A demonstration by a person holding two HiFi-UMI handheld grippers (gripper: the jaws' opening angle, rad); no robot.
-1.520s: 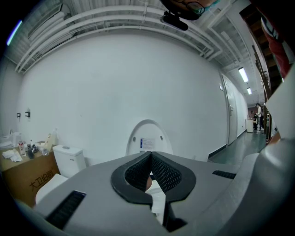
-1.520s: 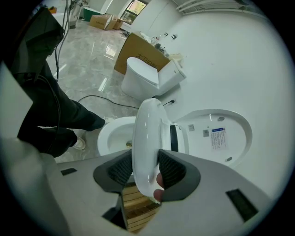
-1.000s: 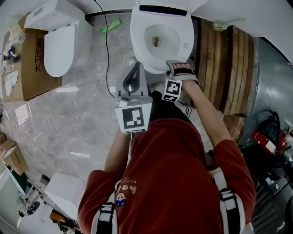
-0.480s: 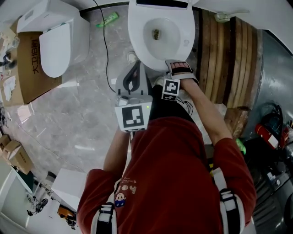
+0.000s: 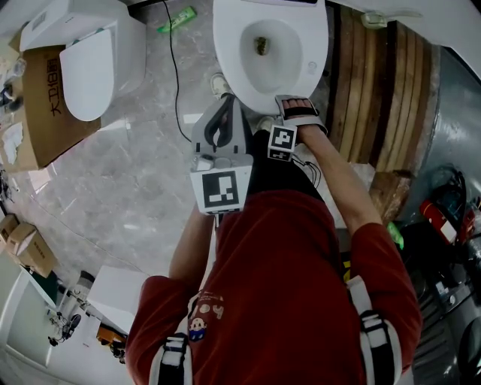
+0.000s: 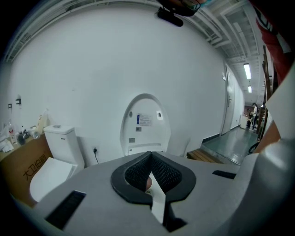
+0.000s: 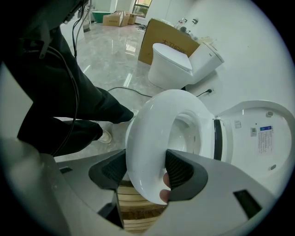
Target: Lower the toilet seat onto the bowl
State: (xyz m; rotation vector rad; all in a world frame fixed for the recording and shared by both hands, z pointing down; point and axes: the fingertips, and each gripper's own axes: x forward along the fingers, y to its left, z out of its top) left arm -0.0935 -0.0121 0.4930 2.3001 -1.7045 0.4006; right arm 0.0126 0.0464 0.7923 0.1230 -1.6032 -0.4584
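We list one toilet seat (image 7: 146, 138), seemingly down on the bowl (image 5: 263, 46), its front rim between our right tongs (image 7: 147, 169), jaws apart and just opening; left tongs (image 6: 150, 173) closed together, empty, beside it.

Two toilets (image 5: 270, 45) (image 5: 86, 56), two tongs (image 5: 224, 105) (image 5: 291, 99), one green tube (image 5: 178, 19), one black cable (image 5: 174, 75).

Toilet seat (image 5: 231, 53): seems to lie flat on the bowl (image 5: 269, 59), though the contact itself is hard to see.
Lid (image 7: 258, 133): upright behind the seat, against the wall.
Second toilet (image 5: 90, 64): well to the left, against the same wall.
Cardboard box (image 5: 45, 113): on the floor, just beside the second toilet, on its left.
Cable (image 5: 174, 83): on the floor between the two toilets.
Wooden platform (image 5: 376, 90): on the floor, just right of the bowl.
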